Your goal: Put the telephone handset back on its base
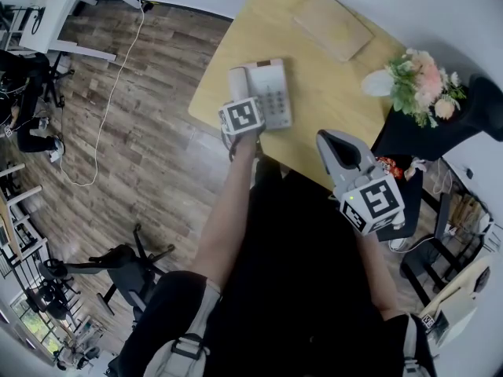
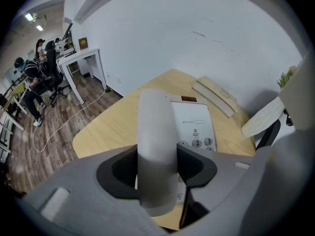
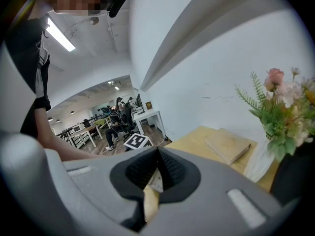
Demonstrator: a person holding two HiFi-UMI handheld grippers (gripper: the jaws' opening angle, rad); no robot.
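The white telephone base with its keypad sits near the front left corner of the wooden table. The white handset lies along the base's left side, and I cannot tell whether it rests in the cradle or hangs just over it. My left gripper is shut on the handset's near end. In the left gripper view the handset fills the gap between the dark pads, with the base right beside it. My right gripper hovers over the table's front edge, shut and empty.
A flat wooden board lies at the table's far side. A vase of flowers stands at the right edge, next to a black object. A white cable trails over the wood floor to the left.
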